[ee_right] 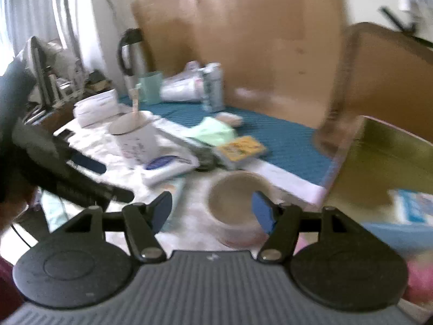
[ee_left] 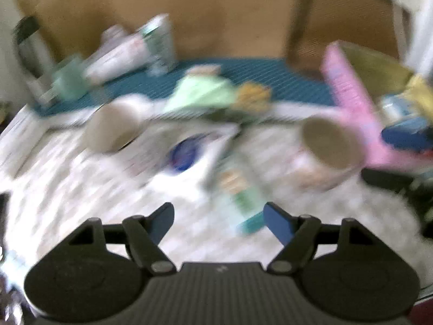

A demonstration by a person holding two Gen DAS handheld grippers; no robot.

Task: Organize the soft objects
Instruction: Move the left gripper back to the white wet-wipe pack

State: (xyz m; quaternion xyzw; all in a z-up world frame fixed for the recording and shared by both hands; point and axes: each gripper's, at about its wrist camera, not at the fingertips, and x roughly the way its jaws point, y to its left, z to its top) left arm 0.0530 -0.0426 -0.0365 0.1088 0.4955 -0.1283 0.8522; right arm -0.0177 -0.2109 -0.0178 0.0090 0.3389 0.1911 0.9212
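Both grippers same build: black linkage arms with silver pivot screws, two round black discs at the base, grey ribbed centre plate with a small white mark. Left gripper (ee_left: 218,218) and right gripper (ee_right: 212,207) both have blue finger pads (ee_left: 278,223). No sleeve visible.

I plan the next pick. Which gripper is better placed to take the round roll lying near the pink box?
Right. The right gripper is open with the roll just ahead between its fingers; the left gripper faces a green-labelled packet instead.
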